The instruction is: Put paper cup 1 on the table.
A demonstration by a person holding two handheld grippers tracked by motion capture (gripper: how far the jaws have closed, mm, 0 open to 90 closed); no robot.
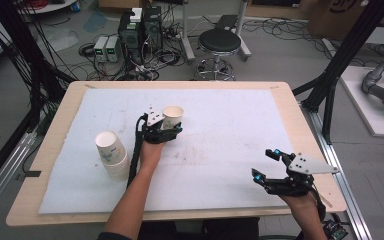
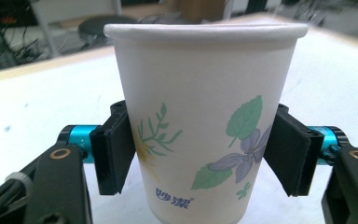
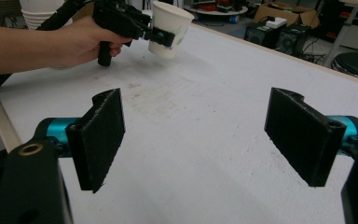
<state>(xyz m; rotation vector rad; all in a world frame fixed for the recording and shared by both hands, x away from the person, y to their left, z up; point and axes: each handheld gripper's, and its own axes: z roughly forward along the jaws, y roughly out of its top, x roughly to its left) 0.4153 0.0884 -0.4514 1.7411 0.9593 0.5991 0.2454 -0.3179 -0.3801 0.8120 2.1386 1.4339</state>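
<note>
A white mat (image 1: 220, 150) covers the wooden worktop (image 1: 70, 95); a stool (image 1: 219, 42) and computers (image 1: 140, 27) stand beyond. The left hand-held gripper (image 1: 167, 127) pinches a paper cup (image 1: 172, 116) mid-worktop, apparently empty. Stacked cups (image 1: 111, 152) sit left. The right hand-held gripper (image 1: 266, 162) is spread, near right.

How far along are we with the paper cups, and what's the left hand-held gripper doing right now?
Done: one paper cup is off the stack of cups at the mat's left. In hand: the left hand-held gripper grips that cup upright, both pads on its sides; it looks just above the white mat. Left: setting it down, then probably the rest of the stack. The right hand-held gripper waits open.
</note>
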